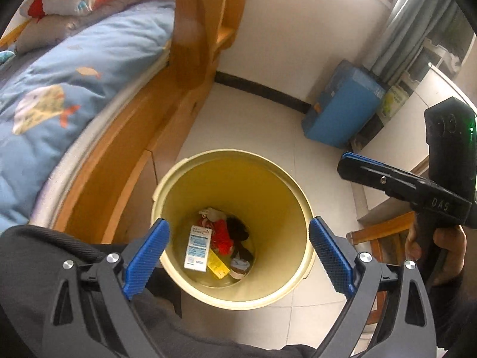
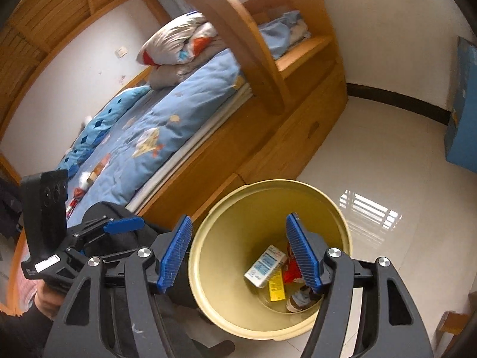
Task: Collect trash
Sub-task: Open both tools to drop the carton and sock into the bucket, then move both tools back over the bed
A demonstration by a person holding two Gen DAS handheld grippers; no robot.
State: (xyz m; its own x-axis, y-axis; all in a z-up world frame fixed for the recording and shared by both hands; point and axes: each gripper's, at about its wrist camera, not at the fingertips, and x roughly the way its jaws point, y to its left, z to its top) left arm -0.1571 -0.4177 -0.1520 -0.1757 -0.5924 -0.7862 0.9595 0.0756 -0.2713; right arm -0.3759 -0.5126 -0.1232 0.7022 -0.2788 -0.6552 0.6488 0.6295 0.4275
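Observation:
A cream-yellow trash bin [image 1: 268, 173] stands on the floor beside the bed; it also shows in the right wrist view [image 2: 226, 238]. Inside lie a white and blue box [image 1: 198, 249], a yellow packet [image 1: 217, 265], red wrappers [image 1: 222, 235] and other scraps. The box also shows in the right wrist view [image 2: 265, 265]. My left gripper [image 1: 238, 256] is open and empty above the bin's mouth. My right gripper [image 2: 241, 253] is open and empty above the bin too. It appears from the side in the left wrist view [image 1: 345, 164]. Several small items [image 2: 86, 179] lie on the bed.
A wooden bed [image 2: 268, 137] with a blue quilt [image 1: 74, 89] and folded bedding [image 2: 179, 44] stands left of the bin. A blue box [image 1: 342, 110] leans on the far wall by a curtain [image 1: 411, 24]. The floor is pale tile [image 2: 372, 164].

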